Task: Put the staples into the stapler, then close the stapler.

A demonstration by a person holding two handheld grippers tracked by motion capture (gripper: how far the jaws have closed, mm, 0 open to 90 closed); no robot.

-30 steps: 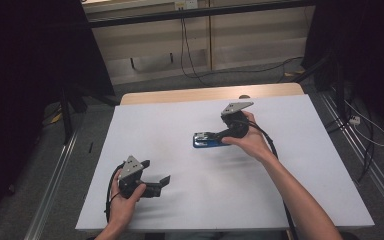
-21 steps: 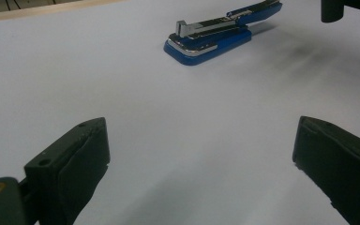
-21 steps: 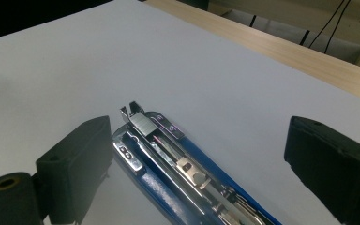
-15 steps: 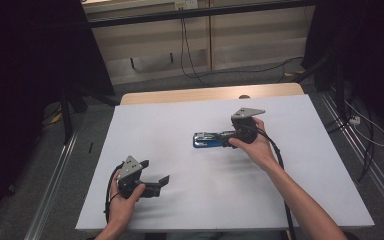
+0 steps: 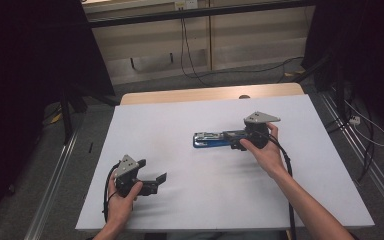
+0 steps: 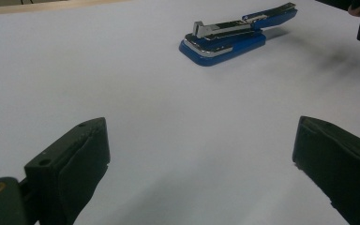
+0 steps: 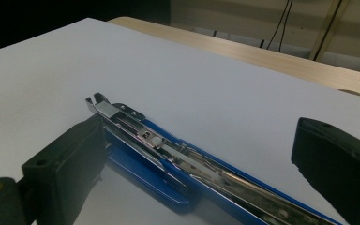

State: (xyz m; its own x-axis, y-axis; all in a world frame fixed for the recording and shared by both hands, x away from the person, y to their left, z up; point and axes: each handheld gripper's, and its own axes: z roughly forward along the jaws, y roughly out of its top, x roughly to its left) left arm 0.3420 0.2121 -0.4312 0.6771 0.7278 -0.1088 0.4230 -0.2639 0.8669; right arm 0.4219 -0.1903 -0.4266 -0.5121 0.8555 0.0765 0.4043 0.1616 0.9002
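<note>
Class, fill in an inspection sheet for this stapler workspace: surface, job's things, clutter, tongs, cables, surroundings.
Surface: white table, wooden strip at its far edge.
Job's things: blue stapler, lying flat with its metal magazine exposed.
Clutter: nothing seen.
Tongs: left tongs open, resting near the front edge; right tongs open, jaws either side of the stapler.
Cables: one trails from each hand; more lie on the floor.
Surroundings: dark curtains, wooden wall panels, grey carpet.

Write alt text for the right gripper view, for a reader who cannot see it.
A blue stapler with its metal staple channel exposed lies on a white table, running between the right gripper's two black jaws, which stand wide apart. A wooden table edge and dark cables show behind.
</note>
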